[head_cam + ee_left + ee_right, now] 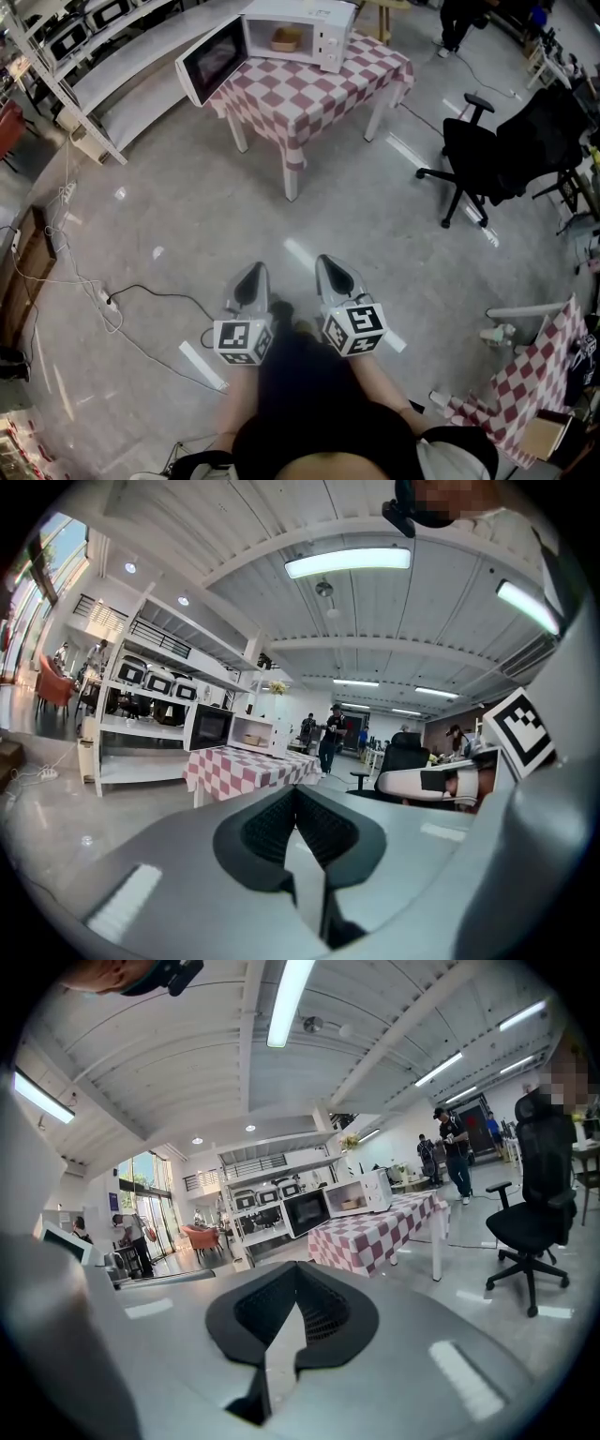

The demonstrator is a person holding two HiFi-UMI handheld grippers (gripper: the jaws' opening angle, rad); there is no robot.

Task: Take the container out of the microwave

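Observation:
A white microwave (305,28) stands on a table with a red-and-white checked cloth (319,94) at the far side of the floor. Its door (211,58) hangs open to the left. A tan container (286,38) sits inside the cavity. The microwave also shows small and distant in the left gripper view (251,731) and the right gripper view (361,1192). My left gripper (256,270) (294,789) and right gripper (330,262) (296,1267) are side by side close to my body, far from the table. Both are shut with nothing in them.
A black office chair (497,155) stands to the right of the table. White shelving (122,56) runs along the left. Cables and a power strip (108,300) lie on the floor at my left. Another checked table (534,375) is at the lower right. People (333,738) stand far off.

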